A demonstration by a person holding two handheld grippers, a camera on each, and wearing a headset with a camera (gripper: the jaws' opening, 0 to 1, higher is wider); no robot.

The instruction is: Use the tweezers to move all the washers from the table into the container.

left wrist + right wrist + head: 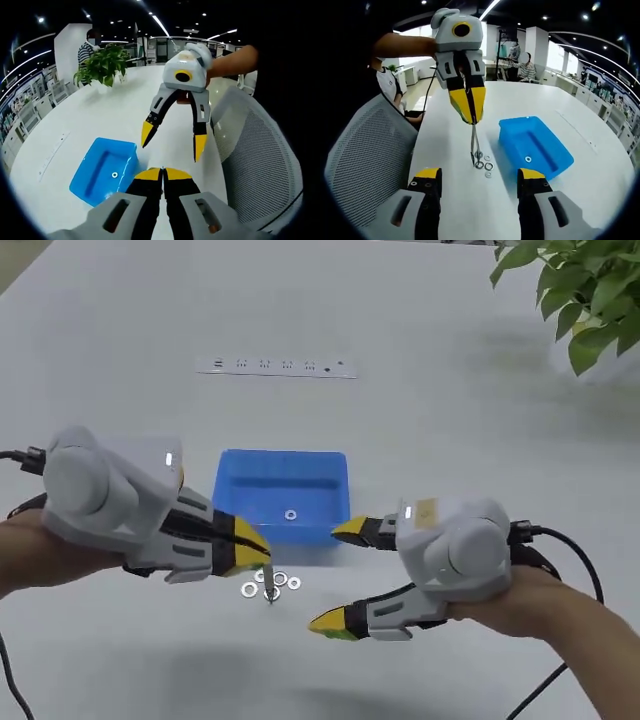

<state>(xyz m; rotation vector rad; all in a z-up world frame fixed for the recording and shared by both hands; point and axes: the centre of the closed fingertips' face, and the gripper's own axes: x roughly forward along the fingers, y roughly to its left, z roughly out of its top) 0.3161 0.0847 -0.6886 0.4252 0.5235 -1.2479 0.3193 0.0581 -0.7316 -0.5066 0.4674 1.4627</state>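
on the left of the head view, the left gripper has its yellow-tipped jaws pressed together on slim silver metal tweezers, which point down at the white table. the tweezer arms are drawn nearly together at the tips. the tips sit among a cluster of small flat silver metal washers lying on the table. whether a washer is pinched cannot be told. just behind the cluster stands a blue rectangular plastic container, upright, with a single silver washer lying on its floor. to the right, the right gripper is held with its jaws spread wide, pointing towards the cluster and apart from it. at the far right, a green leafy plant overhangs the table's edge.
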